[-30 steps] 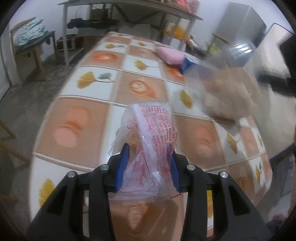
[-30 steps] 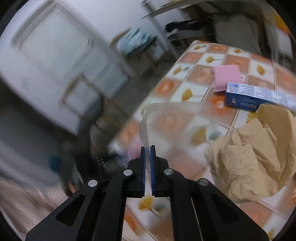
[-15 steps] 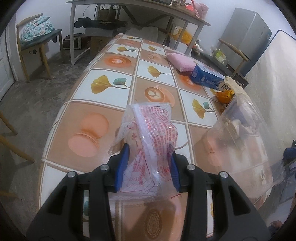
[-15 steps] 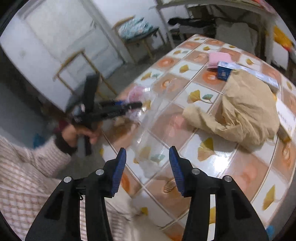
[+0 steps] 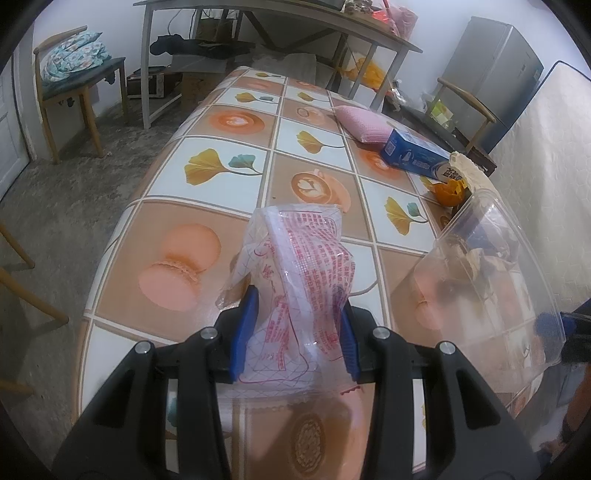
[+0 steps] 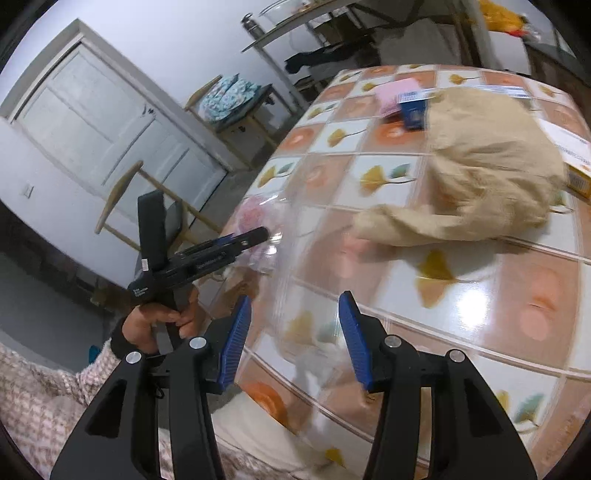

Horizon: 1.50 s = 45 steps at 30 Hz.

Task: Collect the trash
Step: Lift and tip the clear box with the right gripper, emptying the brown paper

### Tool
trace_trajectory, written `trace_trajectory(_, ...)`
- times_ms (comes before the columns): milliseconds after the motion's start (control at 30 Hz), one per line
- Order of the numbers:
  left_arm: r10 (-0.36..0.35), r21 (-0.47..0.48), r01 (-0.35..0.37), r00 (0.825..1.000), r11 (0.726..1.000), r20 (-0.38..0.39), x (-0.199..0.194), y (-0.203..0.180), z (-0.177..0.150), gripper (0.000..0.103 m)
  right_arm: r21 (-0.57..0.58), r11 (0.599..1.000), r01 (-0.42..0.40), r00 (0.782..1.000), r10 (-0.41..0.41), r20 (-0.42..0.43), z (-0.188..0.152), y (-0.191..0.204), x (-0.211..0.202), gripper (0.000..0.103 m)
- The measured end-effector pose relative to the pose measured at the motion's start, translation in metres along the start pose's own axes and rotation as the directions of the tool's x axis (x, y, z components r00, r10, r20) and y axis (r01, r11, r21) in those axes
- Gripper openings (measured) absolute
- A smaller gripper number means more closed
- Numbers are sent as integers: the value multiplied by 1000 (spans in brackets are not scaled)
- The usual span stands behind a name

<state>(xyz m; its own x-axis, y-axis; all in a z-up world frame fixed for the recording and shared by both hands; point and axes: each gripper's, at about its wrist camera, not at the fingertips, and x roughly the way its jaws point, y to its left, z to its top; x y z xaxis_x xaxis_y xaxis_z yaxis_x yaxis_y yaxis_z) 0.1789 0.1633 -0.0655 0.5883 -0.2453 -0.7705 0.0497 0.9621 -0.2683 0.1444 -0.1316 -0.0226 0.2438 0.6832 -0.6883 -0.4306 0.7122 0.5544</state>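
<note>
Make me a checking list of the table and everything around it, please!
Surface: table with a tiled cloth showing leaves and coffee cups.
Job's things: crumpled red-printed wrapper; clear plastic bag at right with scraps inside; tan crumpled paper.
Clutter: pink pad, blue box, orange peel.
Grippers: left gripper shut on the wrapper; right gripper open, jaws just opened, the clear bag blurred in front of them.
Cables: nothing seen.
Surroundings: chair with folded bedding, metal desk, grey fridge, white door.
</note>
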Motion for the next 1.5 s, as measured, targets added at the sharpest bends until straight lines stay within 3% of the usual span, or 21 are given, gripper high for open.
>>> trace_trajectory(33, 0, 2, 0, 1000, 1000, 0, 0, 0, 0, 38, -13, 1000, 3, 1000, -3, -7, 0, 5, 6, 48)
trace_trajectory(100, 0, 0, 0, 1000, 1000, 0, 0, 0, 0, 38, -63, 998, 23, 999, -24, -24, -1, 17, 20, 36)
trace_trajectory(167, 0, 3, 0, 1000, 1000, 0, -1, 1, -1, 38, -132, 987, 87, 994, -94, -49, -5, 30, 33, 17)
trace_trajectory(233, 0, 2, 0, 1000, 1000, 0, -1, 1, -1, 38, -252, 954, 162, 981, -183, -61, -12, 46, 42, 8)
trace_trajectory(267, 0, 1, 0, 1000, 1000, 1, -1, 1, -1, 38, -332, 913, 238, 963, -267, -42, -17, 55, 44, 8)
trace_trajectory(300, 0, 0, 0, 1000, 1000, 1, -1, 1, -1, 38, -459, 824, 333, 926, -378, -9, -27, 67, 47, 8)
trace_trajectory(333, -1, -1, 1, 1000, 1000, 1, -1, 1, -1, 38, -527, 763, 373, 903, -430, 17, -34, 74, 48, 8)
trace_trajectory(367, -3, -2, 3, 1000, 1000, 1, 0, 1, -1, 38, -618, 665, 420, 863, -502, 46, -45, 82, 50, 8)
trace_trajectory(467, -9, 0, 9, 1000, 1000, 1, 0, 1, -2, 38, -755, 482, 444, 782, -620, 64, -68, 85, 54, 9)
trace_trajectory(500, -13, -1, 13, 1000, 1000, 1, 0, 1, -2, 38, -768, 467, 438, 772, -633, 56, -71, 82, 53, 10)
trace_trajectory(567, -22, 0, 22, 1000, 1000, 1, 1, -2, -3, 38, -770, 478, 423, 771, -637, 28, -75, 76, 47, 31)
trace_trajectory(667, -28, 7, 28, 1000, 1000, -1, 2, -5, -4, 38, -713, 577, 397, 829, -559, 9, -71, 73, 23, 53)
trace_trajectory(700, -28, 10, 28, 1000, 1000, -2, 3, -5, -4, 38, -659, 660, 361, 876, -482, -4, -66, 72, 9, 55)
trace_trajectory(800, -32, 12, 32, 999, 999, -4, 3, -6, -4, 38, -471, 843, 261, 957, -290, 11, -49, 57, -25, 58)
trace_trajectory(900, -35, 12, 35, 999, 999, -4, 4, -7, -4, 38, -218, 935, 279, 960, -267, 83, -37, 18, -47, 58)
trace_trajectory(1000, -39, 20, 39, 999, 999, -7, 5, -9, -4, 38, 5, 942, 336, 939, -335, 72, -31, -29, -48, 58)
trace_trajectory(1067, -41, 24, 42, 999, 999, -10, 6, -10, -4, 38, 144, 946, 289, 952, -300, 62, -28, -60, -45, 48)
trace_trajectory(1133, -43, 23, 43, 999, 999, -11, 5, -10, -5, 38, 199, 945, 258, 959, -275, 61, -27, -73, -41, 44)
trace_trajectory(1233, -47, 22, 47, 999, 999, -17, 5, -11, -6, 38, 181, 945, 272, 957, -286, 54, -22, -76, -31, 38)
trace_trajectory(1367, -44, 25, 45, 999, 999, -28, 4, -14, -8, 38, 83, 926, 368, 929, -370, 9, -19, -68, -7, 19)
trace_trajectory(1500, -45, 31, 46, 998, 998, -36, 2, -17, -11, 38, 31, 924, 382, 924, -382, 6, -21, -62, 2, 10)
